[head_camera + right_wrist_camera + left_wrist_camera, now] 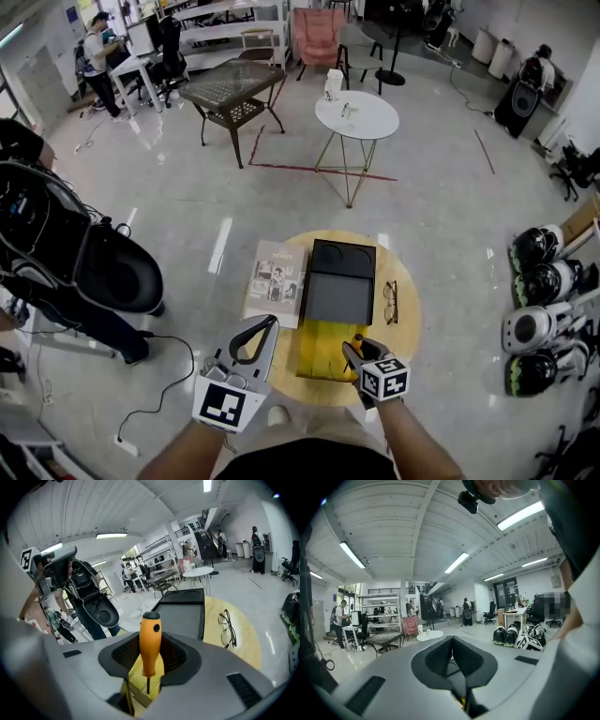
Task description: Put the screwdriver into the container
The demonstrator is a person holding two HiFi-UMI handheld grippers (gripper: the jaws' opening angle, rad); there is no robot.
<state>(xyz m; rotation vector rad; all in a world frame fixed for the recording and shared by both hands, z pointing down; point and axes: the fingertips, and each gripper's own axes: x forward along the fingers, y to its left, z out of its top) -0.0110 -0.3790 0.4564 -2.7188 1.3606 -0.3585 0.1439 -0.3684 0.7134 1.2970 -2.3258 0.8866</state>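
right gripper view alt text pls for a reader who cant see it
The right gripper holds an orange-handled screwdriver upright, handle up. Beyond it, a black container and a pair of glasses lie on a round yellow table.

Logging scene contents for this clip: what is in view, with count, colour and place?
round table: one, yellow wood, beneath the rest
black container: one, table centre
yellow box: one, table's near edge
booklet: one, pale, left of black container
eyeglasses: one pair, dark, right of black container
screwdriver: one, orange handle, held over yellow box
helmets: four, black-white, floor at right
left gripper: one, grey, shut, empty
right gripper: one, grey, shut on screwdriver
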